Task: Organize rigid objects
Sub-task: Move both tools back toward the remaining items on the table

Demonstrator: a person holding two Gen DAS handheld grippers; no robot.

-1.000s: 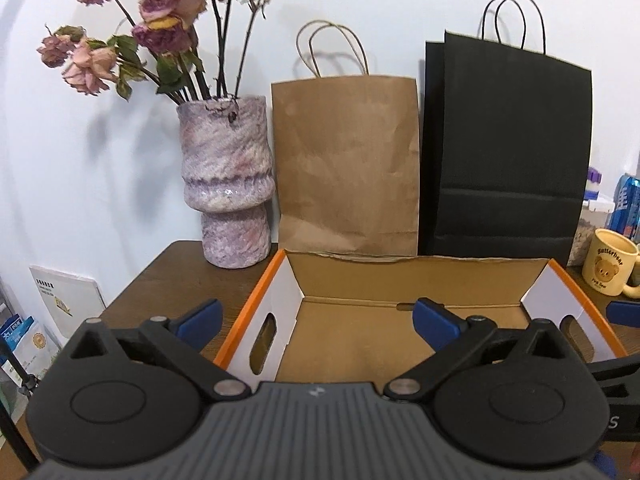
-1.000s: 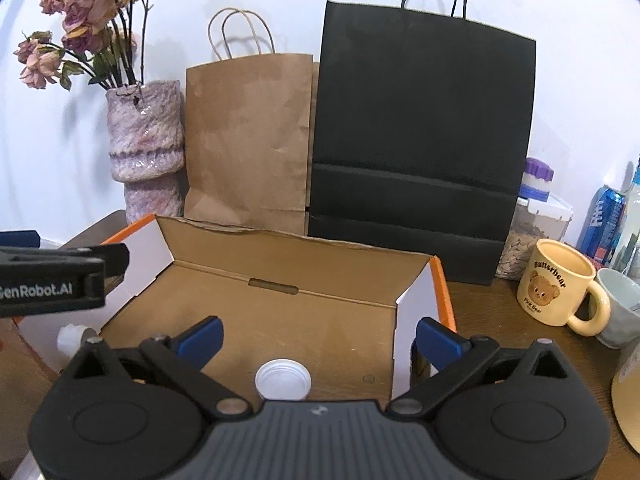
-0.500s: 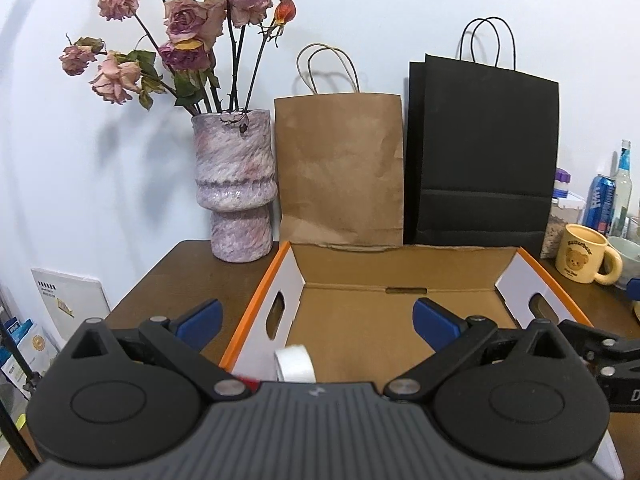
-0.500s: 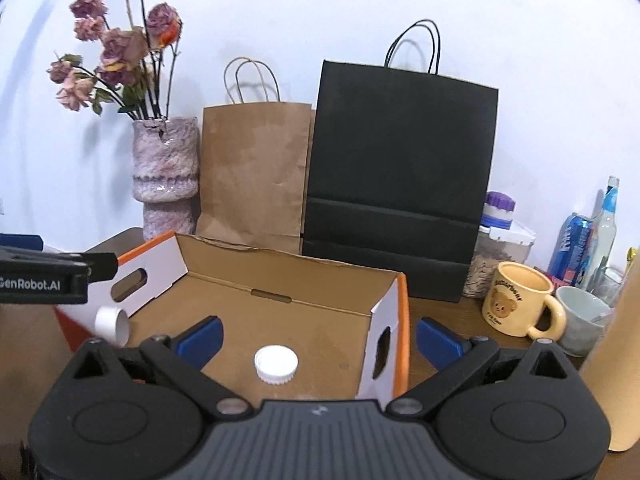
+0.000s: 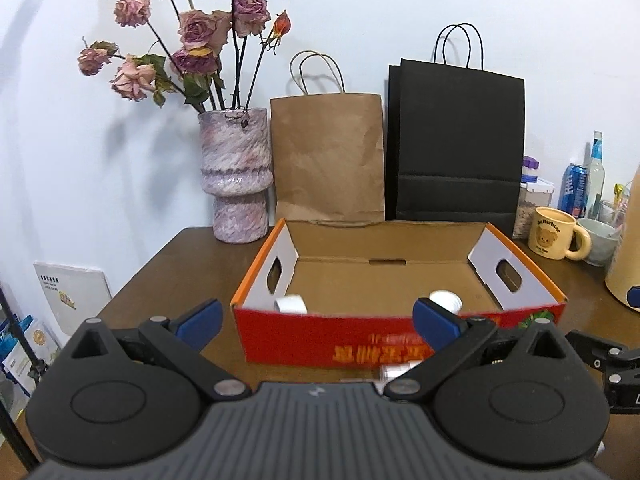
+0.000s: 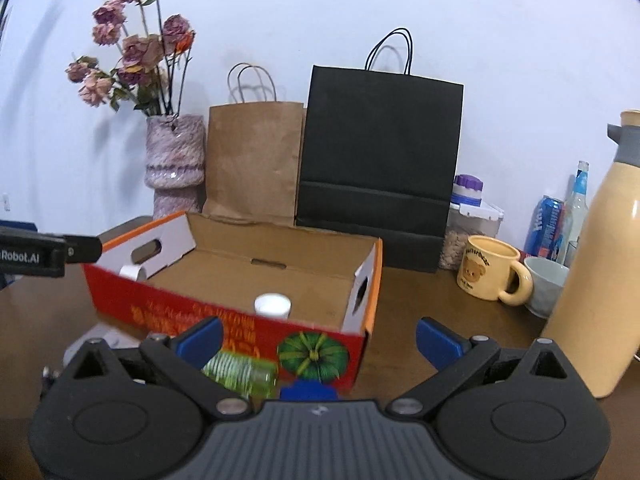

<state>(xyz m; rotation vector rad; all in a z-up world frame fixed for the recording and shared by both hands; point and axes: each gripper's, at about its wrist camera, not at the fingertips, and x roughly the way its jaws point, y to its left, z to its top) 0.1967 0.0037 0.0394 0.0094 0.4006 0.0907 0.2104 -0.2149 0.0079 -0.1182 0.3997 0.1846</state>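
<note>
An open cardboard box (image 5: 360, 340) with a red front wall and orange rim stands on the brown table; it also shows in the right wrist view (image 6: 224, 320). Two white-capped containers lie inside, one at the left (image 5: 290, 304) (image 6: 132, 272) and one at the right (image 5: 444, 300) (image 6: 272, 305). A green ribbed bottle with a blue cap (image 6: 244, 374) lies on the table before the box. A silvery object (image 5: 396, 370) lies there too. My left gripper (image 5: 316, 322) is open and empty, in front of the box. My right gripper (image 6: 318, 338) is open and empty, above the green bottle.
A vase of dried roses (image 5: 236, 176), a brown paper bag (image 5: 328, 156) and a black paper bag (image 5: 456, 140) stand behind the box. A bear mug (image 6: 488, 274), a bowl, cans, bottles and a tall cream flask (image 6: 596, 268) crowd the right side.
Both grippers have pulled back and away from the box, so its red front wall and the items before it now show. The two white-capped containers stay inside the box.
</note>
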